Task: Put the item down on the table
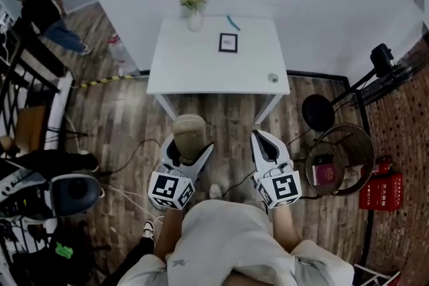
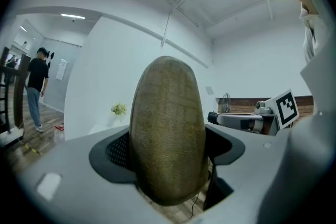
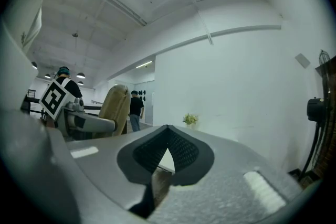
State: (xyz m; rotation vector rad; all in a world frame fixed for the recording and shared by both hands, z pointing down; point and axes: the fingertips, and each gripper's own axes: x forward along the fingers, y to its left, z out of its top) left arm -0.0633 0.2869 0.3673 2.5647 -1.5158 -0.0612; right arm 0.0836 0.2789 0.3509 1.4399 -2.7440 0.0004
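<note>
Wood floor (image 1: 134, 124) takes up most of the head view. White worktop (image 1: 201, 70) is upper centre, against the wall. Person (image 1: 43, 10) stands upper left, well apart from the rig. Round wire basket (image 1: 345, 125) is at mid right.

Left gripper (image 1: 190, 147) is lower centre-left, aimed at the worktop. Its fingers are spread wide and clamped on the item (image 1: 189, 132), a tan oval lump with rough skin. The item stands upright between the pads and fills the middle of the left gripper view. It is in the air over the floor, just below the worktop's near edge in frame, not on it.

Right gripper (image 1: 261, 137) is lower centre-right, beside the left one. Its fingers are closed tip to tip with nothing in them.

On the worktop:
- vase of flowers (image 1: 194, 10) at the far edge
- framed card (image 1: 228, 42) near the middle
- teal pen (image 1: 232, 23) just above the card
- small round thing (image 1: 273, 78) at the near right corner
</note>
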